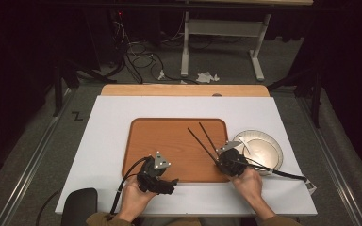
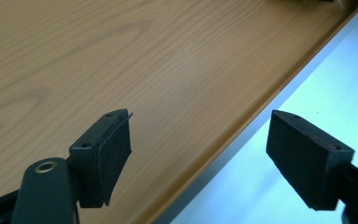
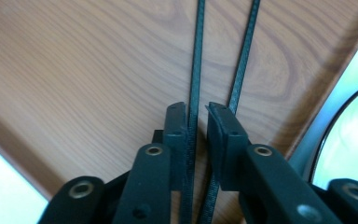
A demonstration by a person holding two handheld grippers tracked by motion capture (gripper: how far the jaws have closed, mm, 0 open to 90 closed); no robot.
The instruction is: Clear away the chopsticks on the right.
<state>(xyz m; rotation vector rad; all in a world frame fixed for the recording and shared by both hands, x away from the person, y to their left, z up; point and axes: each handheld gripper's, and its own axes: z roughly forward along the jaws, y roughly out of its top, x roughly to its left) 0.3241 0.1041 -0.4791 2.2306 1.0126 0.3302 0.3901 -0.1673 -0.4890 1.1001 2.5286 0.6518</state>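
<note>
Wooden tray (image 1: 169, 146) on white table (image 1: 108, 122), plate (image 1: 264, 148) just beside it.
Right gripper (image 3: 197, 123) clamped on two black chopsticks (image 1: 200, 139); left gripper (image 2: 198, 154) spread wide over tray edge.

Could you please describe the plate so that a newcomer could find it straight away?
Start at the wooden tray in the middle of the white table. Just off its right edge, beside the right gripper, lies the plate: the one round, pale thing there, unlike the thin black chopsticks.

A crumpled white paper scrap (image 1: 206, 76) lies on the grey floor at twelve o'clock beyond the table, beside tangled cables (image 1: 139, 60) and a white desk frame (image 1: 226, 29).
</note>
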